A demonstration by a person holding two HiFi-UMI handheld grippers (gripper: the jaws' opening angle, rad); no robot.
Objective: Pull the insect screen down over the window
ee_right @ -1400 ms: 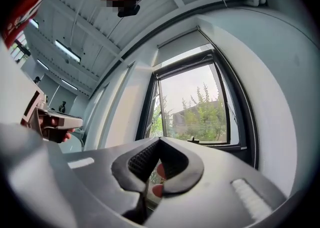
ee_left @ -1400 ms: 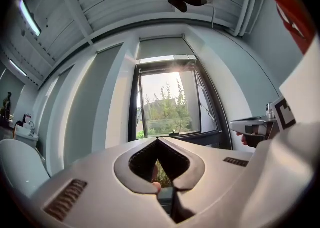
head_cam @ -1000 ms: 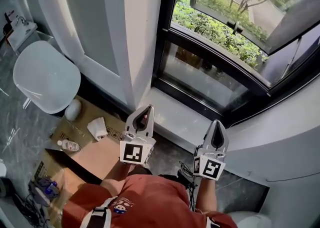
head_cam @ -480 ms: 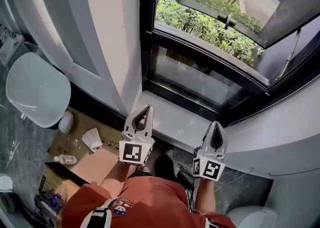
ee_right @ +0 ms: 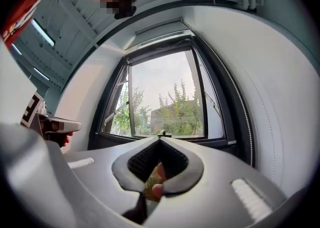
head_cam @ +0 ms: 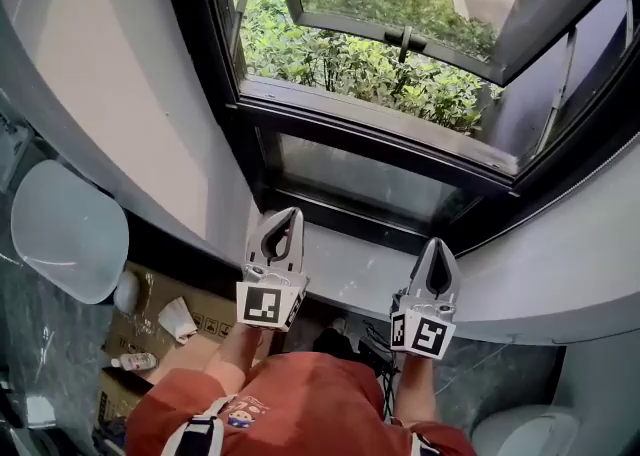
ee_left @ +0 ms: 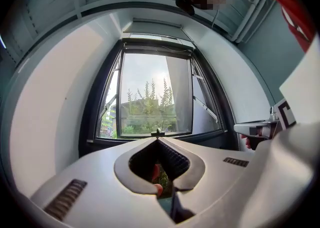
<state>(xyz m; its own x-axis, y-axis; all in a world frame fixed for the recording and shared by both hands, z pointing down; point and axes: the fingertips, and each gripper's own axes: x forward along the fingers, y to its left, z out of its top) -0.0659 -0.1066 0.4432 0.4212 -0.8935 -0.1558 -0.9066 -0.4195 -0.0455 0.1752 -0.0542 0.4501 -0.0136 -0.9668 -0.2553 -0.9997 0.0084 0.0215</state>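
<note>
**Catalogue of the window station, taken against the window as landmark**

1. Window: dark frame, standing open outward over shrubs. Its handle sits beyond the frame.
2. Insect screen: not drawn. The window opening is clear in both gripper views. We judge the screen to be rolled up inside the pale bar across the top of the window. We cannot make out a pull tab or bottom rail.
3. Left gripper: below the window, above the left part of the sill. Its jaws are closed together with nothing between them.
4. Right gripper: below the window, toward the right end of the sill, likewise closed and empty.
5. Step in hand, as we read it: the approach. Nothing is gripped and the pull has not begun.

**Handling notes (our judgement)**
- We would lift both grippers to the top of the window and part the jaws before they reach the bar.
- We would find the rail or tab first and grip that, never the mesh, which would likely tear if pinched.
- One gripper toward each end should keep the rail level. A skewed pull could jam it at the sides of the window.
- We would draw straight down, close to the frame, slowly.
- We would finish at the bottom of the window and check that the rail seats before letting go
</note>
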